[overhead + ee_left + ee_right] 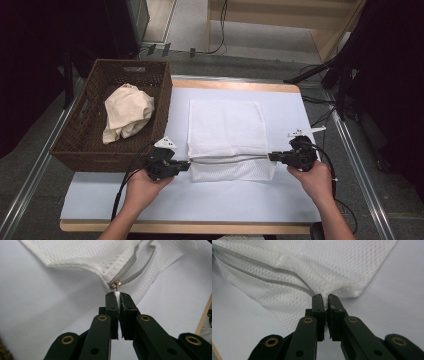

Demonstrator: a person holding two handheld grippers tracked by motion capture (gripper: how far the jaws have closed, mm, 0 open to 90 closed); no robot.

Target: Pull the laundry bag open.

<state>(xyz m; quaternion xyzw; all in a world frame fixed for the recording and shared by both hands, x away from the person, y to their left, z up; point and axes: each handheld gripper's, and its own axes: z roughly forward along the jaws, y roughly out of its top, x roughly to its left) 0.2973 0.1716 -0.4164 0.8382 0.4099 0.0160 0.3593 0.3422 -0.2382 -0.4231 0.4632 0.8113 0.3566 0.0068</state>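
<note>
A white mesh zip bag (225,130) lies flat in the middle of the table. Its grey zipper (230,159) runs across the near part, between the two grippers. My left gripper (187,164) is at the bag's left end. In the left gripper view the left gripper (117,295) is shut on the white pull tab, just below the brass slider (115,285). My right gripper (270,156) is at the bag's right end. In the right gripper view the right gripper (325,298) pinches the mesh (324,265) where the zipper tape (262,272) ends.
A brown wicker basket (75,145) stands at the table's left, holding a crumpled cream cloth (127,112). The bag rests on a white sheet (200,200) over a wooden tabletop. Cables and shelving lie beyond the far edge.
</note>
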